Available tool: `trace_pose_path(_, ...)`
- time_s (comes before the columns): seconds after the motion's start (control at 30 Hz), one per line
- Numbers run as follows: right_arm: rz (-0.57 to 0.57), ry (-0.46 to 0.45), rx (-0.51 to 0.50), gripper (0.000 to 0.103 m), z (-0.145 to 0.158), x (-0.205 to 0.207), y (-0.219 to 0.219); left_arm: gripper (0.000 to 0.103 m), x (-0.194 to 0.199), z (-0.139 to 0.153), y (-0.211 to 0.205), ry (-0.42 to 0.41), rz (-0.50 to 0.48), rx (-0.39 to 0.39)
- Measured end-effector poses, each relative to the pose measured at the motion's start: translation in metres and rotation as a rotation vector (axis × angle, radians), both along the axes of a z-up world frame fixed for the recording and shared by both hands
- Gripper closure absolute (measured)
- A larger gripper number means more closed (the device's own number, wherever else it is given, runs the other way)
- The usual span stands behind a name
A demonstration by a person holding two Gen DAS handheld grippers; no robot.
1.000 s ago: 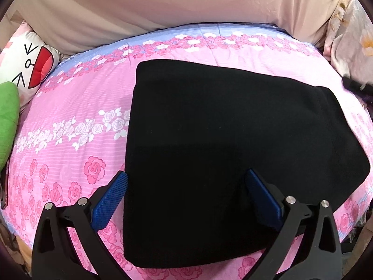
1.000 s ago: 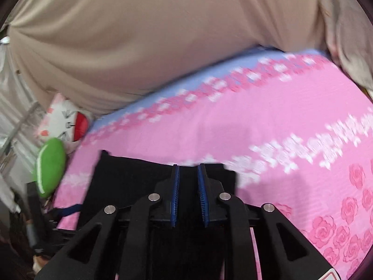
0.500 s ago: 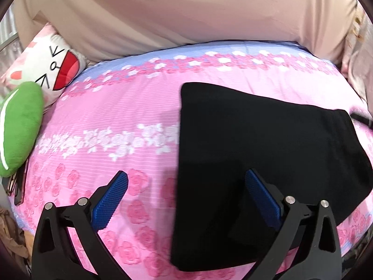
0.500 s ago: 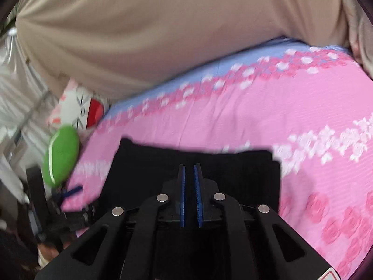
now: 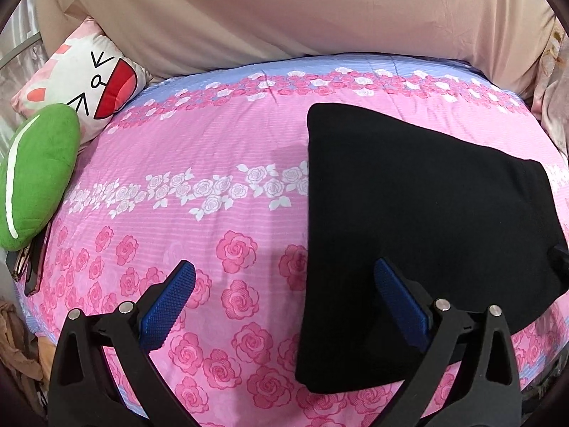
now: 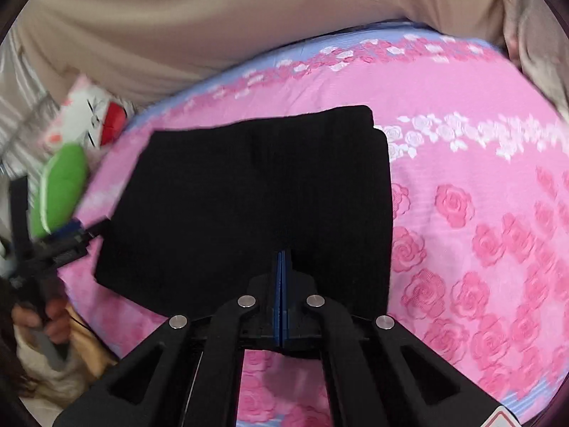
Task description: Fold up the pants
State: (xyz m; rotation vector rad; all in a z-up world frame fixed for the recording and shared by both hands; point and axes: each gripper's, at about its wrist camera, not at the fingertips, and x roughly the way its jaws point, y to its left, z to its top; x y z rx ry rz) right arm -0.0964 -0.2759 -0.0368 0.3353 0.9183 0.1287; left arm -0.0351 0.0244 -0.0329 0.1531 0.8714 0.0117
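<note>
Folded black pants (image 5: 409,213) lie flat, long axis across bedspread (image 5: 213,149)

Black pants (image 5: 419,220), folded into a compact slab of several layers. Lying flat on the pink rose-print bed (image 5: 213,163), toward its near edge. Plain, dark, soft-looking fabric with no visible print; surface smooth, few wrinkles. In the left wrist view: straight vertical left edge, squared far-left corner, far edge slanting down to the right, right end tapering and slightly rounded, near edge close to the bed's front. In the right wrist view: roughly rectangular outline (image 6: 256,195), far right corner stepped, showing one layer offset over another. Faint crease near the middle.
</note>
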Motion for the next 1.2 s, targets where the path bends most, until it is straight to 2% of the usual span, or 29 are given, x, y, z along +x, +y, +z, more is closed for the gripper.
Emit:
trace_pose_path(0.07, -0.008, -0.024, -0.021, 0.093, 0.016, -0.008, 0.006, 0.005, -0.003, 0.001, 0.0, -0.002, 0.0, 0.004)
trace_pose_path(0.1, -0.002, -0.047, -0.045, 0.091, 0.023, -0.011, 0.012, 0.005, -0.005, 0.001, 0.001, -0.002, 0.002, 0.0)
trace_pose_path(0.2, 0.067, -0.055, -0.059, 0.091, 0.029, -0.018, 0.03, 0.005, -0.008, 0.0, 0.004, 0.003, 0.006, -0.006)
trace_pose_path(0.27, 0.068, -0.013, -0.1, 0.092, 0.013, -0.016, 0.033, 0.005, -0.01, 0.0, 0.005, 0.003, 0.007, -0.008)
trace_pose_path(0.3, 0.062, 0.007, -0.109, 0.096, 0.005, -0.015, 0.032, 0.005, -0.011, 0.0, 0.006, 0.003, 0.007, -0.01)
trace_pose_path(0.4, 0.032, 0.002, -0.032, 0.095, 0.004, -0.018, 0.022, 0.005, -0.014, -0.001, 0.008, 0.008, 0.008, -0.006)
trace_pose_path(0.43, 0.024, -0.011, -0.029, 0.09, 0.011, -0.022, 0.021, 0.005, -0.015, 0.0, 0.009, 0.007, 0.008, -0.007)
trace_pose_path(0.57, 0.006, -0.044, -0.066, 0.087, 0.027, -0.029, 0.019, 0.005, -0.02, 0.001, 0.009, 0.005, 0.001, -0.019)
trace_pose_path(0.63, -0.012, -0.056, -0.061, 0.071, 0.031, -0.03, 0.014, 0.005, -0.022, 0.001, 0.008, 0.006, -0.004, -0.022)
trace_pose_path(0.67, -0.02, -0.06, -0.06, 0.068, 0.03, -0.031, 0.011, 0.005, -0.022, 0.0, 0.007, 0.009, -0.005, -0.021)
trace_pose_path(0.97, -0.048, -0.051, -0.017, 0.064, 0.019, -0.033, -0.005, 0.005, -0.027, -0.006, -0.001, 0.031, -0.015, -0.004)
trace_pose_path(1.03, -0.056, -0.049, -0.03, 0.043, 0.017, -0.034, -0.006, 0.005, -0.028, -0.008, -0.002, 0.034, -0.022, -0.011)
trace_pose_path(1.1, -0.069, -0.019, -0.043, 0.043, 0.009, -0.031, -0.007, 0.005, -0.027, -0.01, -0.005, 0.05, -0.037, -0.028)
trace_pose_path(1.2, -0.084, -0.004, 0.003, 0.043, 0.0, -0.03, -0.012, 0.005, -0.025, -0.013, -0.01, 0.068, -0.05, -0.05)
